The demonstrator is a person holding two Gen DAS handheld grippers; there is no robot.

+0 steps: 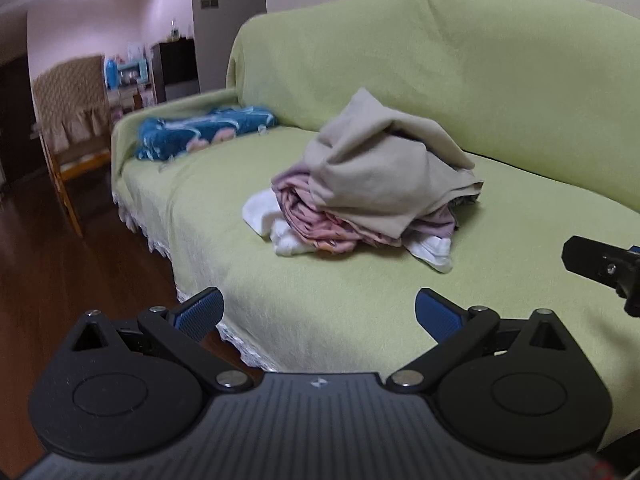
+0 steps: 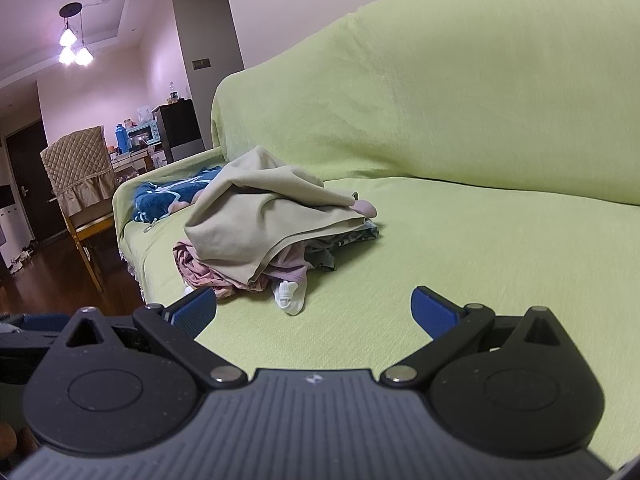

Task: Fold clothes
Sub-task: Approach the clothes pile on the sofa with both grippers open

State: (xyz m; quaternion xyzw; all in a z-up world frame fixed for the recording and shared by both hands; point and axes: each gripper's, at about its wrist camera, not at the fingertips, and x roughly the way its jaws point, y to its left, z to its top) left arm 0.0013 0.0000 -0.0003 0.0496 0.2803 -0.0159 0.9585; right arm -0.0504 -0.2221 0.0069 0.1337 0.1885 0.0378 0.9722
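Both tongs gape wide, nothing between the pads: left gripper (image 1: 318, 312), right gripper (image 2: 314, 310). Ahead, clear of both, crumpled pile of clothes (image 1: 372, 188) (beige cloth on top, pink and white under) mid-seat on green-covered sofa (image 1: 320, 300), nearer front edge. Soft, light, floppy; pinch beige top's free hem.

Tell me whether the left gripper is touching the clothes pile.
Apart. In the left wrist view, bare sofa cover lies between the open left gripper and the clothes pile.
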